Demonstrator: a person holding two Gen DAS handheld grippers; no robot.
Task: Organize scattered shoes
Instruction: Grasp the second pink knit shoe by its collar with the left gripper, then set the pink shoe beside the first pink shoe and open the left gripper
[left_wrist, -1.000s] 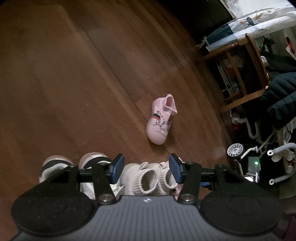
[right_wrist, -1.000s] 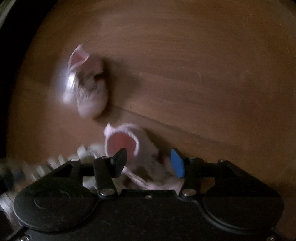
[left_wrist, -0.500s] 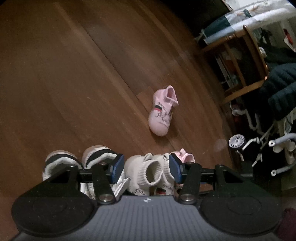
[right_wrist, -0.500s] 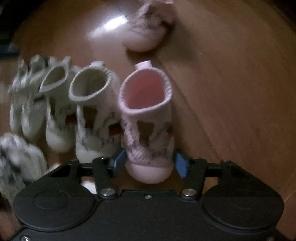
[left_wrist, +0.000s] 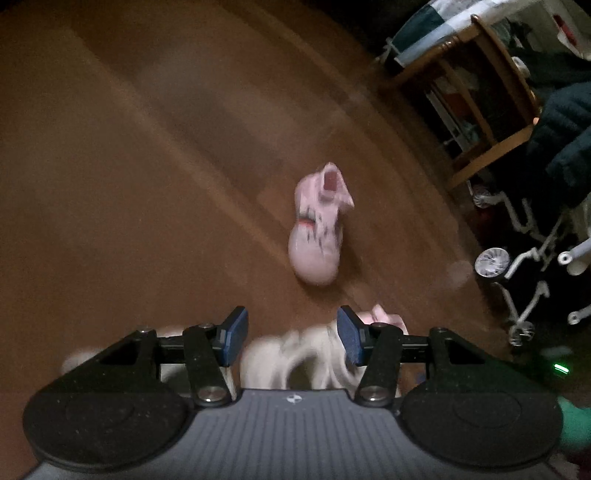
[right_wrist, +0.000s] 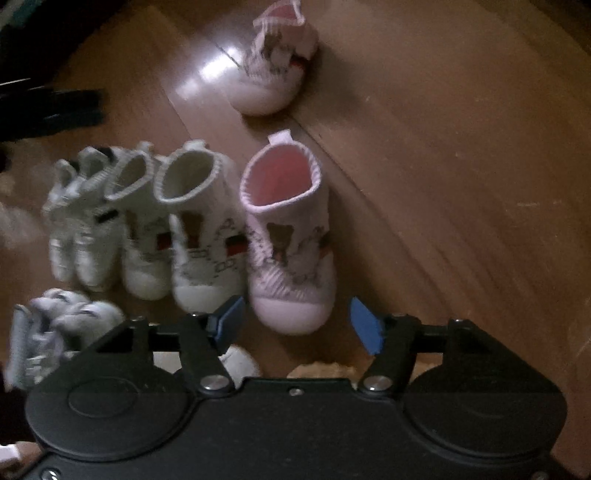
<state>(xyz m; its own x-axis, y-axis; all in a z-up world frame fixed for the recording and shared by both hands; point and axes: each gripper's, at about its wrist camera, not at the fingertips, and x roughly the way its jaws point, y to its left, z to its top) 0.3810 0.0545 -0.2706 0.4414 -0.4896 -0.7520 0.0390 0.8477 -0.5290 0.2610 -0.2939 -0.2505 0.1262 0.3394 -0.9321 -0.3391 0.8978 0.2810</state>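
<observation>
— Looking down along our right gripper (right_wrist: 297, 325), what do we have under it?

— We have a pink shoe (right_wrist: 290, 236) standing upright on the wooden floor (right_wrist: 461, 166), its rounded toe pointing back at us. Our jaws have just been opening; they stand spread, one blue pad on either side of the toe and neither touching it.

— And beside it?

— We see it closing a row: two cream shoes (right_wrist: 195, 229) stand just to its left, then a white pair (right_wrist: 79, 229) further left, all facing the same way. More pale shoes sit low at the left edge, too blurred for us to tell apart.

— Where is the other pink one?

— We find the stray pink shoe (right_wrist: 275, 66) alone beyond the row, apart from it. From the left wrist it lies out ahead on the bare boards (left_wrist: 317, 229), toe toward us.

— And our left gripper (left_wrist: 291, 334)?

— We hold it spread and empty above the blurred cream shoes. A wooden frame (left_wrist: 491, 107) and a dark jacket (left_wrist: 565, 136) crowd the right edge.
</observation>
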